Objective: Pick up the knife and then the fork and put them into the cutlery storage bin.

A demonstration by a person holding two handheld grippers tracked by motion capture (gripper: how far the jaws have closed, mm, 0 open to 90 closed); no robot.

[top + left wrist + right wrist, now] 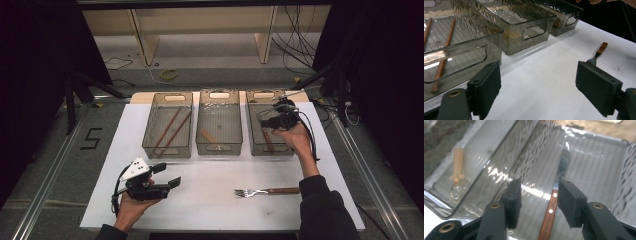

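A fork (267,191) with a brown wooden handle lies on the white table, right of centre; the left gripper view has that fork (599,51) beyond the right jaw. My left gripper (170,175) rests low at the front left, open and holding nothing (539,75). My right gripper (265,124) hovers over the right bin (287,149), open (540,192). Below its jaws a wood-handled knife (556,192) lies flat on the bin floor, apart from both pads.
Three clear grey bins stand in a row at the back. The left bin (150,145) holds two brown chopsticks (170,131). A pale-handled spoon (457,170) lies in the middle bin (219,148). White table surface (210,200) spreads between the grippers.
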